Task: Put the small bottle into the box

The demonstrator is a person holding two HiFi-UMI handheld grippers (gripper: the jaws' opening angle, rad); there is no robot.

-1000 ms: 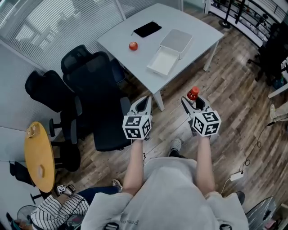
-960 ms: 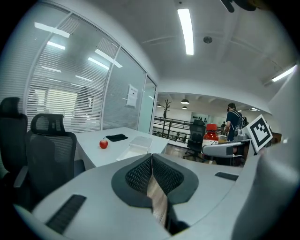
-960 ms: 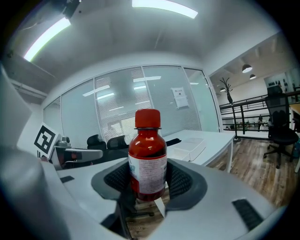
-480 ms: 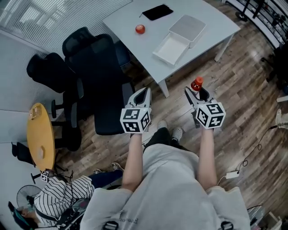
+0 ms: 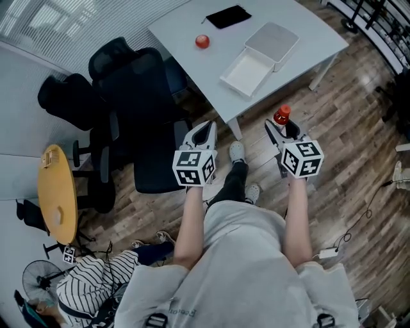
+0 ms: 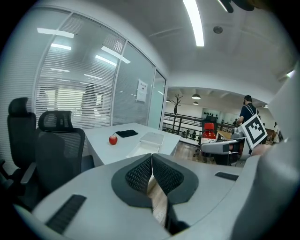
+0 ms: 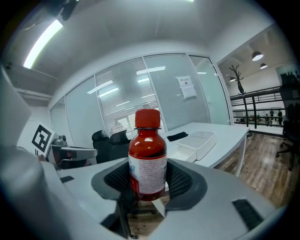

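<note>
The right gripper point(image 5: 280, 128), centre right in the head view, clamps the small bottle point(image 5: 281, 116) upright by its red body, with the cap above the jaws. The left gripper point(image 5: 204, 132), mid-frame, is closed on nothing. Both hang over the wooden floor point(image 5: 359, 128), apart from the open white box point(image 5: 246, 72) on the surface point(image 5: 179, 29) at the top.

In the head view only the red cap of the small bottle point(image 5: 281, 116) shows; its body is hidden between the jaws of the right claw point(image 5: 280, 128). The print on its label point(image 7: 151, 174) is too blurred to read. The far corner of the surface point(image 5: 186, 29) is cut off by the picture's top edge, and the flat black item point(image 5: 225, 16) near that corner is too small to identify.
</note>
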